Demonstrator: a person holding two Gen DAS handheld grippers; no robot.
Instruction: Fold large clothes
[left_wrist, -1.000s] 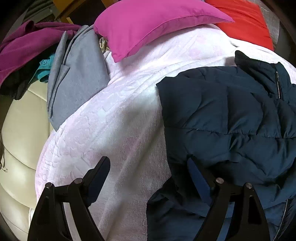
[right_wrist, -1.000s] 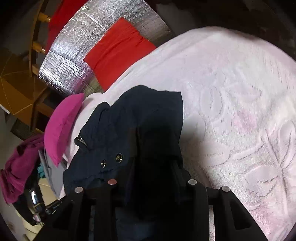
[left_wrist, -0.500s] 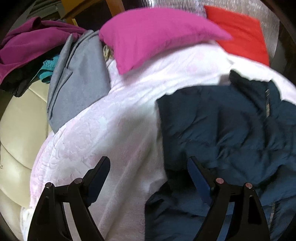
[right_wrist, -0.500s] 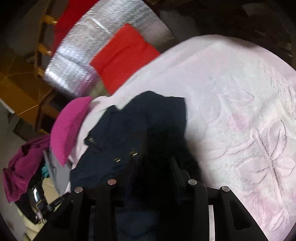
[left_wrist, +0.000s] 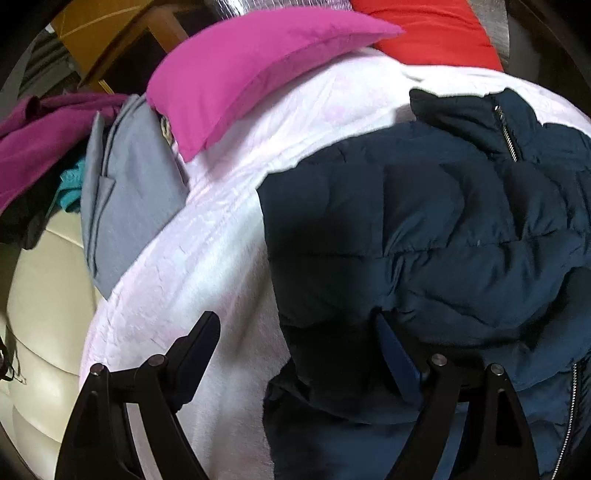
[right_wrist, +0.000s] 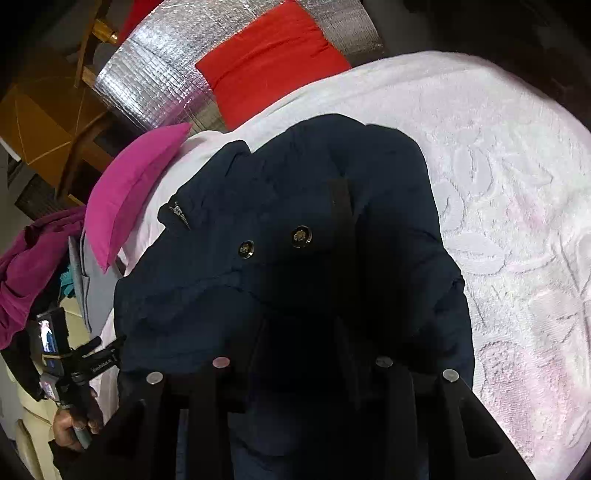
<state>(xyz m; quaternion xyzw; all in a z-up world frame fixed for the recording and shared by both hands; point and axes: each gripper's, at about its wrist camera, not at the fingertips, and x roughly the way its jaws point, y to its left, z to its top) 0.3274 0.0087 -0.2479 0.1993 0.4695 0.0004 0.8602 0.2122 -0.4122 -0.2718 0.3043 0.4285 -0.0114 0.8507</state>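
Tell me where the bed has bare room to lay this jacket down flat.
Bare pink bedspread right of the navy jacket is widest. A narrower strip lies between the jacket and the grey garment. The far-left corner is crowded: magenta pillow, red cushion, piled clothes.

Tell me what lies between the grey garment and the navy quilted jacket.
In the left wrist view, only bare pale pink blanket lies between the grey garment and navy quilted jacket.
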